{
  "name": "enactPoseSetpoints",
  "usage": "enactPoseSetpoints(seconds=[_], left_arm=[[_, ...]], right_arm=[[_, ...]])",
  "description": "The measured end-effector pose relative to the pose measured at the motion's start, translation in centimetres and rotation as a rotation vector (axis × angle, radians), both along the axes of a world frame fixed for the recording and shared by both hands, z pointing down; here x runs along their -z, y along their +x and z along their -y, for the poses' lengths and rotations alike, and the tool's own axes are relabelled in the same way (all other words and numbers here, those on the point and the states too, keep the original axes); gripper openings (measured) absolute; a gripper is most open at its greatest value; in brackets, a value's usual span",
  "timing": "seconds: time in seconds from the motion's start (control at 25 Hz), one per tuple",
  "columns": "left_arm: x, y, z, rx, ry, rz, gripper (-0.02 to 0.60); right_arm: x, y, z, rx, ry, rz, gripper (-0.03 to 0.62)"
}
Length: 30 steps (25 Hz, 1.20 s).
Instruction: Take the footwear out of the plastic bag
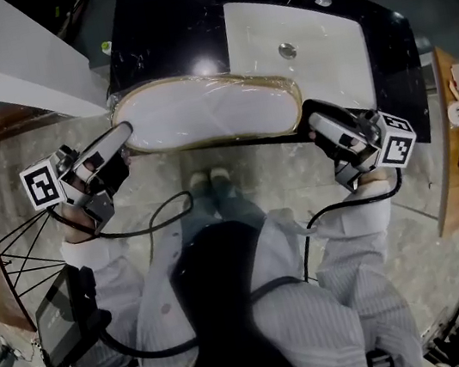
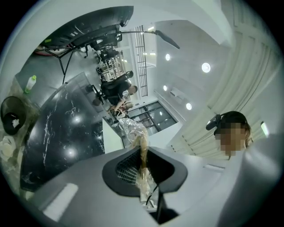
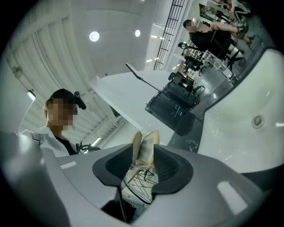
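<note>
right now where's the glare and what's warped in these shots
Head view: lamp glare on the black counter and sheen on the plastic bag; edges bow. Left gripper view: fisheye curve, ceiling lights flare. Right gripper view: same curve, bright sink.

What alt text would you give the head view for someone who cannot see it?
Seen from above, a person in a white coat has a clear plastic bag with white, tan-edged footwear inside stretched between the left gripper and the right gripper, at the edge of a black counter with a white sink.
</note>
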State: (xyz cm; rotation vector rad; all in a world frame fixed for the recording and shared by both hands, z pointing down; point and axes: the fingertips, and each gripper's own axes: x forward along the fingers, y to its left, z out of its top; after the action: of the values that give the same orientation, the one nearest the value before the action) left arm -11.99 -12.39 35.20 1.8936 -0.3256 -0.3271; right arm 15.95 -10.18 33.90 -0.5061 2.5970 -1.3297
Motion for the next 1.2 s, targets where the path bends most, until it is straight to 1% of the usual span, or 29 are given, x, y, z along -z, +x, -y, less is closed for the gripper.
enactPoseSetpoints(seconds=[0.08, 0.24, 0.36, 0.52, 0.6, 0.72, 0.88, 1.04, 1.08, 1.12, 1.16, 1.2], left_arm=[[0.0, -0.2, 0.0, 0.007, -0.002, -0.004, 0.033], [0.5, -0.4, 0.0, 0.016, 0.006, -0.032, 0.033], [0.9, -0.6, 0.0, 0.021, 0.01, -0.054, 0.032], [0.7, -0.7, 0.0, 0.027, 0.006, -0.039, 0.034], [0.7, -0.9, 0.1, 0.034, 0.004, -0.038, 0.034], [1.0, -0.9, 0.0, 0.03, 0.015, -0.041, 0.034], [0.4, -0.6, 0.1, 0.026, 0.012, -0.001, 0.032], [0.0, -0.8, 0.2, 0.038, 0.014, 0.059, 0.034], [0.2, -0.8, 0.2, 0.039, 0.017, 0.061, 0.034], [0.3, -0.8, 0.2, 0.039, 0.021, 0.061, 0.034], [0.3, -0.8, 0.2, 0.039, 0.024, 0.062, 0.034], [0.4, -0.7, 0.2, 0.039, 0.025, 0.063, 0.034]], right_arm=[[0.5, -0.4, -0.2, 0.014, 0.01, 0.029, 0.16], [0.4, -0.4, 0.2, 0.018, 0.01, 0.034, 0.162], [0.0, -0.2, 0.6, 0.017, 0.001, 0.057, 0.19], [1.7, -0.7, 0.5, 0.039, 0.037, 0.118, 0.202], [2.2, -1.0, 0.5, 0.05, 0.049, 0.103, 0.202], [1.7, -1.4, 0.7, 0.058, 0.039, 0.046, 0.213], [2.2, -2.0, 0.4, 0.084, 0.035, 0.084, 0.216], [3.1, -2.9, 0.1, 0.101, 0.039, 0.054, 0.231], [3.1, -3.0, 0.3, 0.091, 0.034, 0.041, 0.223], [3.1, -2.9, 0.6, 0.076, 0.027, 0.03, 0.179], [3.1, -2.9, 0.9, 0.06, 0.022, 0.021, 0.116], [3.1, -2.9, 1.0, 0.052, 0.02, 0.014, 0.09]])
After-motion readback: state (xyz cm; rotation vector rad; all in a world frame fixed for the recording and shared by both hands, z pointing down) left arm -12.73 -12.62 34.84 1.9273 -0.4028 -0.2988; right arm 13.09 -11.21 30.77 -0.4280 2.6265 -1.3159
